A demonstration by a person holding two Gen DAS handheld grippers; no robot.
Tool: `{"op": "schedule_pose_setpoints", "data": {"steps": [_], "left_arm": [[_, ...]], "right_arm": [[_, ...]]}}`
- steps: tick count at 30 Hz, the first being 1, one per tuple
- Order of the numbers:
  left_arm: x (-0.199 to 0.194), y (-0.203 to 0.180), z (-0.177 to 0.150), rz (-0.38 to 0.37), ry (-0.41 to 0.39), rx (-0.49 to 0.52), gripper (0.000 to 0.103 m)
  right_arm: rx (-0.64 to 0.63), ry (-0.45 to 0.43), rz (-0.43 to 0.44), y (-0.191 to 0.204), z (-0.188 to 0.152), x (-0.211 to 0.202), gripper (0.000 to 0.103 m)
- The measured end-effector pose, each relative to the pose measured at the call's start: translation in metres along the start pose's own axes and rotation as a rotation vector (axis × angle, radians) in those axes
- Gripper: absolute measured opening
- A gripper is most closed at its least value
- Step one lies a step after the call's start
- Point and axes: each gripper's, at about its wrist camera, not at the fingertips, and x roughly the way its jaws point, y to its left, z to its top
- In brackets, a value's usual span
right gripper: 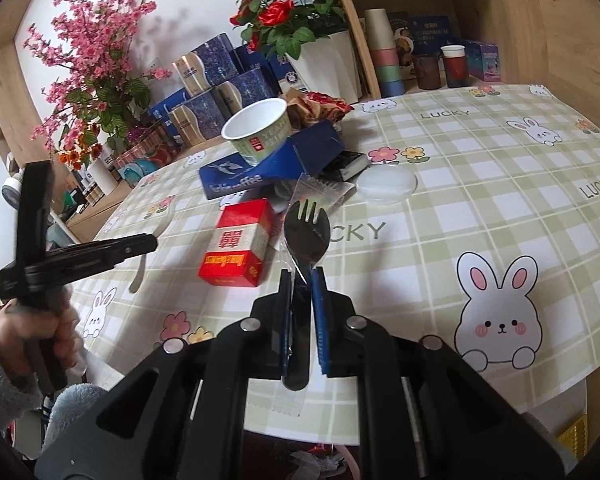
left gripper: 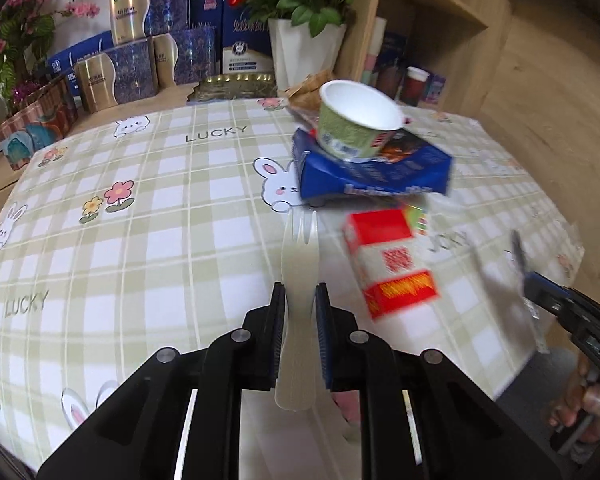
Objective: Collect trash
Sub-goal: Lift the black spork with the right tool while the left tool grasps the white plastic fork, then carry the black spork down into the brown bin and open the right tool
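Observation:
My left gripper (left gripper: 300, 292) is shut on a white plastic fork (left gripper: 299, 248), held above the checked tablecloth (left gripper: 140, 220). My right gripper (right gripper: 301, 276) is shut on a black plastic spork in a clear wrapper (right gripper: 306, 228). Ahead of both lie a red and white carton (left gripper: 390, 260), also in the right wrist view (right gripper: 240, 242), a blue coffee box (left gripper: 374, 170) with a green paper cup (left gripper: 356, 120) on top, and a crumpled brown wrapper (right gripper: 316, 108). The right gripper shows at the right edge of the left wrist view (left gripper: 540, 284); the left one shows at the left of the right wrist view (right gripper: 100, 252).
A round white lid (right gripper: 386, 182) lies on the cloth right of the pile. Gift boxes (left gripper: 140, 60), a white pot of red roses (left gripper: 304, 48) and pink blossoms (right gripper: 88, 48) line the back. A wooden shelf (right gripper: 420, 60) with cups stands behind. The table edge is near me.

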Motion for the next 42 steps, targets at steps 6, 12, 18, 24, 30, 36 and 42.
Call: {"op": "schedule_pose_setpoints", "data": {"steps": [6, 12, 18, 24, 30, 36, 42], "left_arm": [[-0.054, -0.028, -0.025, -0.049, -0.047, 0.001, 0.015], [-0.095, -0.047, -0.053, -0.083, -0.083, -0.049, 0.015], [-0.125, -0.062, -0.082, -0.103, -0.11, -0.086, 0.015], [-0.136, -0.076, -0.102, -0.112, -0.115, -0.063, 0.015], [-0.129, -0.08, -0.118, -0.131, -0.09, -0.067, 0.015], [-0.119, -0.075, -0.13, -0.147, -0.053, -0.096, 0.015], [-0.112, -0.069, -0.134, -0.153, -0.036, -0.114, 0.015]], "right_arm": [[-0.054, 0.007, 0.038, 0.01, -0.011, -0.021, 0.014], [-0.128, 0.049, 0.079, 0.02, -0.035, -0.035, 0.014], [-0.164, 0.123, 0.131, 0.03, -0.06, -0.036, 0.014], [-0.254, 0.243, 0.158, 0.048, -0.093, -0.023, 0.014], [-0.331, 0.357, 0.144, 0.061, -0.117, -0.005, 0.014], [-0.37, 0.478, 0.149, 0.065, -0.135, 0.015, 0.014], [-0.441, 0.629, 0.151, 0.074, -0.161, 0.035, 0.014]]}}
